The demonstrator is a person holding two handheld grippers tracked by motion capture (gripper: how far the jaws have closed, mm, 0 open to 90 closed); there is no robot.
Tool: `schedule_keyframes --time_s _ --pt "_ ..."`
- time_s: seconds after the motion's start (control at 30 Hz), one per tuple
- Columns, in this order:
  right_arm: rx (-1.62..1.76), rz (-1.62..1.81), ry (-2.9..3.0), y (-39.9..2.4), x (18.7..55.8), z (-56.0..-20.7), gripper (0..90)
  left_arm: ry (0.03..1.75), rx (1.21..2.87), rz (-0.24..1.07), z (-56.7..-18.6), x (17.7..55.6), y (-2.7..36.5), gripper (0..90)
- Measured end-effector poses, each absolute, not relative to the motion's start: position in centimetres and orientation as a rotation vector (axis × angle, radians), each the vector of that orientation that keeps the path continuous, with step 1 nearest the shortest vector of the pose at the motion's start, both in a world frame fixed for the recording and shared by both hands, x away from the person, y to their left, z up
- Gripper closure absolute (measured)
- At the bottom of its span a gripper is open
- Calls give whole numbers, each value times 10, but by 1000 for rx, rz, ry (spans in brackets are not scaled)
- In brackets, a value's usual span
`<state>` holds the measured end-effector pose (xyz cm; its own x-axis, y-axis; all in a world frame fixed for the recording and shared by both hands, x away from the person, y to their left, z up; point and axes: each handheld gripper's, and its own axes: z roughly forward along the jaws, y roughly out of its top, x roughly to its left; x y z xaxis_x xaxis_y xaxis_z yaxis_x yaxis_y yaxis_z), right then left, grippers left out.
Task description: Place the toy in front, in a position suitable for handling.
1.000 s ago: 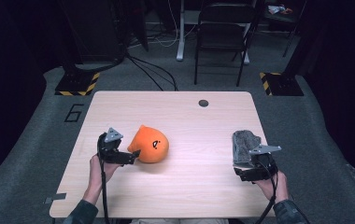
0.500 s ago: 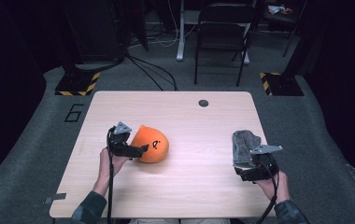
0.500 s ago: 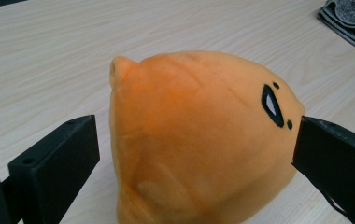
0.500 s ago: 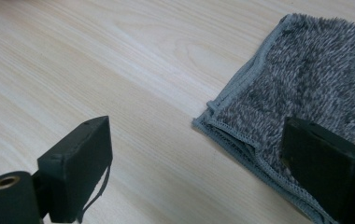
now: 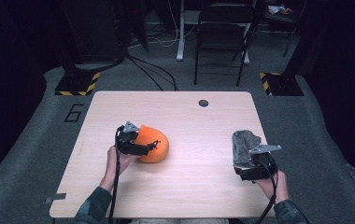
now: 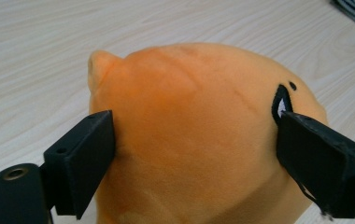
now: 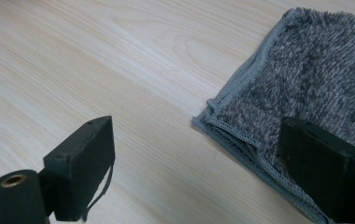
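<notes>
One orange plush toy [image 5: 153,143] sits on the left half of the desk [image 5: 189,116], its black-and-white eye mark showing in the left gripper view. My left hand-held gripper [image 5: 136,144] reaches around it from the near left side, and its jaws have just been closing in on the toy; the left pad [image 6: 89,156] touches the plush flank and the right pad sits against the eye patch, though I cannot tell whether they press it yet. Well apart, on the right half of the desk, my right hand-held gripper [image 5: 252,161] hovers with its jaws wide and nothing between them, one jaw over the edge of a folded grey fuzzy cloth [image 7: 306,84] lying flat on the wood.
</notes>
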<state>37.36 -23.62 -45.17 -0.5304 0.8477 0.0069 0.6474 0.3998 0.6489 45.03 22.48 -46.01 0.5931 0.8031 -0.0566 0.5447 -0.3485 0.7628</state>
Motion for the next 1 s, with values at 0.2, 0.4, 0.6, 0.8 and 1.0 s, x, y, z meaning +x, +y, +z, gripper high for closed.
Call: schedule_keyframes --time_s 0.2,0.4,0.6,0.8,1.0 --pt "1292 852 2341 -236 374 -454 135 1054 2080 460 -461 445 220 246" --pt "1294 849 2351 -235 375 -455 139 1050 2083 516 -464 438 213 368" --pt "1287 832 2376 -231 376 -458 143 1051 2094 572 -463 434 208 518" --pt "1279 832 2374 -232 377 -458 143 1035 2072 620 -462 428 203 603" --pt "1290 828 2372 -232 377 -458 143 1017 2029 610 -458 426 198 626"
